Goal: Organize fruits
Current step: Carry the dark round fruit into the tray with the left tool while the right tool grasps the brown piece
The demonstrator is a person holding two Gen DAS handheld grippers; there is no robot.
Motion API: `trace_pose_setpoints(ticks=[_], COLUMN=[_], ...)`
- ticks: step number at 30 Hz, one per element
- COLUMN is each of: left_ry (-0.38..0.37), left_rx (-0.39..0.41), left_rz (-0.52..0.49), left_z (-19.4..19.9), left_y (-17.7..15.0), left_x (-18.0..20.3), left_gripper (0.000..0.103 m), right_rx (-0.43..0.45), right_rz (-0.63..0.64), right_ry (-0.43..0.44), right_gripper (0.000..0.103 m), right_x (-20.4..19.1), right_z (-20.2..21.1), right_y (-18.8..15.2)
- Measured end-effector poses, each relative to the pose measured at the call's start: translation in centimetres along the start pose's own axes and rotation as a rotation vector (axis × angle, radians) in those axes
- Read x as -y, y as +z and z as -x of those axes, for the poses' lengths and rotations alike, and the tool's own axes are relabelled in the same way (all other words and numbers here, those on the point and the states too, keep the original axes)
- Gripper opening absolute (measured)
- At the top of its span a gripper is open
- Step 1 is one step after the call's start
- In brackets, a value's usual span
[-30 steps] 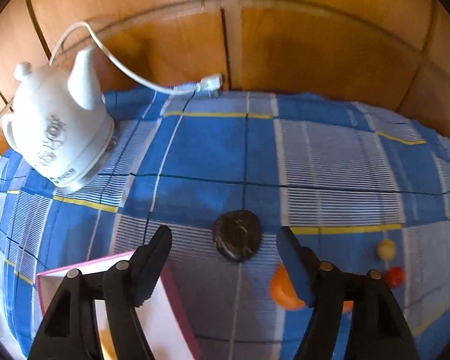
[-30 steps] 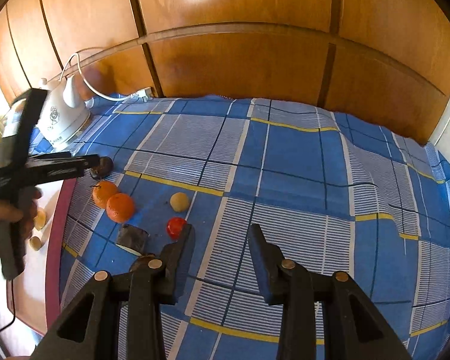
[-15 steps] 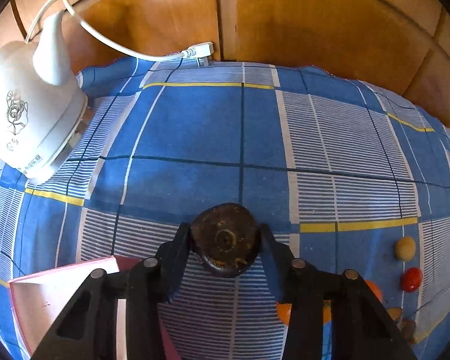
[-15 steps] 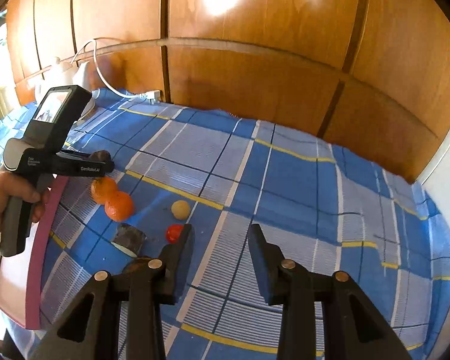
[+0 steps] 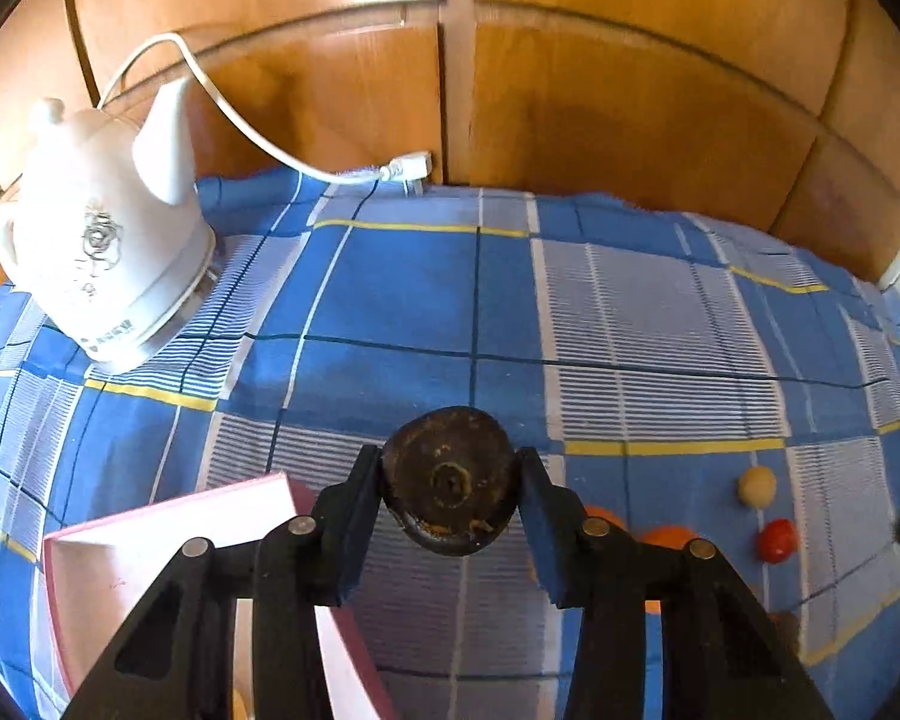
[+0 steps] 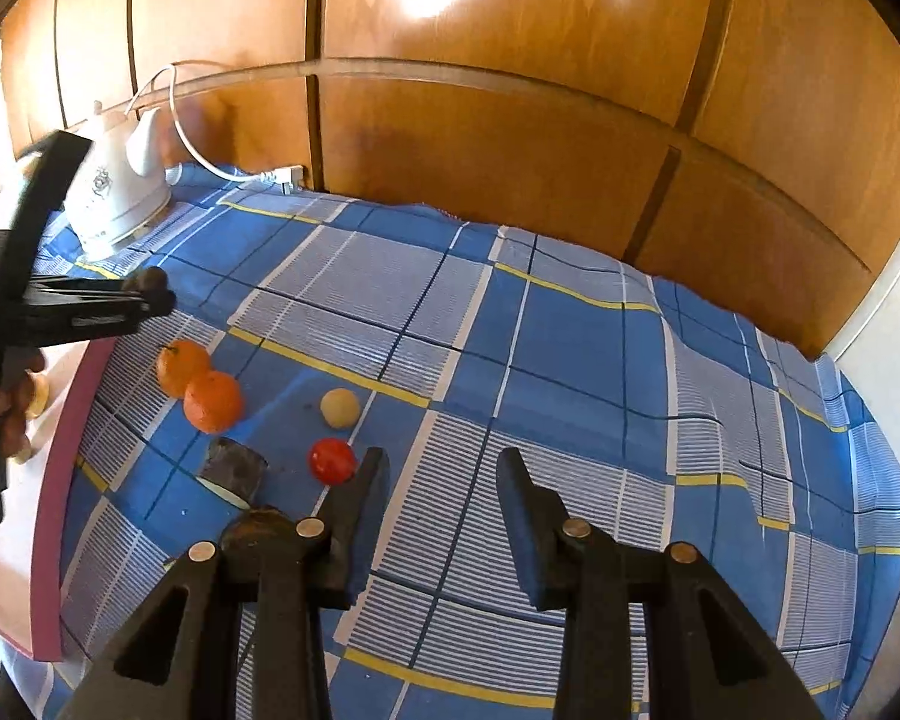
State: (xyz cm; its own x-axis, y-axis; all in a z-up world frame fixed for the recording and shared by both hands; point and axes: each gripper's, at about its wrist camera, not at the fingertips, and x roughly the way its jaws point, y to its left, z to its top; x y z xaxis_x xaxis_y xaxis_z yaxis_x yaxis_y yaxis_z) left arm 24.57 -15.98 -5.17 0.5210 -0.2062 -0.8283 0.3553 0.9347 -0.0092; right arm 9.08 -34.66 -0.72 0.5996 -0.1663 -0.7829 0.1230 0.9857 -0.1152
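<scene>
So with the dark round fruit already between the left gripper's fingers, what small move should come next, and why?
Probably carry it sideways toward the pink-rimmed tray and lower it there. The left gripper is shut on the dark fruit, which the right wrist view shows clear of the cloth, and the tray lies just beside it.

Kettle [image 5: 102,258] blocks far-left corner; bare cloth [image 6: 600,372] rightward gives passage.

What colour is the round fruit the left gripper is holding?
Dark brown, almost black, with rusty speckles: the round fruit in the left gripper, clearest in the left wrist view.
</scene>
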Motion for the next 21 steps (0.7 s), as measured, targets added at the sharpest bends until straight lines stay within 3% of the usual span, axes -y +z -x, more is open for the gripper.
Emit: trace_pose_setpoints(ticks=[6,14,21], left_ry=[-0.034,-0.077,-0.077], left_rx=[0.058,0.122,0.155], left_rz=[-0.008,-0.009,0.0], left_z=[3.7,9.2,12.7], left_y=[-1.4,-4.0,-7.0], left_x=[0.5,0.4,-0.3], left_gripper=[0.045,0.045,0.045], right_rx=[-0.03,-0.102,-0.144], right_rz=[-0.026,-0.169,-0.188], right_ry=[0.016,0.198,0.304], right_gripper=[0.037,0.037,0.037], right_x=[0.5,2.0,1.1], right_z=[-1.0,-2.5,-3.3], right_y=[-0.2,-0.5,-0.9])
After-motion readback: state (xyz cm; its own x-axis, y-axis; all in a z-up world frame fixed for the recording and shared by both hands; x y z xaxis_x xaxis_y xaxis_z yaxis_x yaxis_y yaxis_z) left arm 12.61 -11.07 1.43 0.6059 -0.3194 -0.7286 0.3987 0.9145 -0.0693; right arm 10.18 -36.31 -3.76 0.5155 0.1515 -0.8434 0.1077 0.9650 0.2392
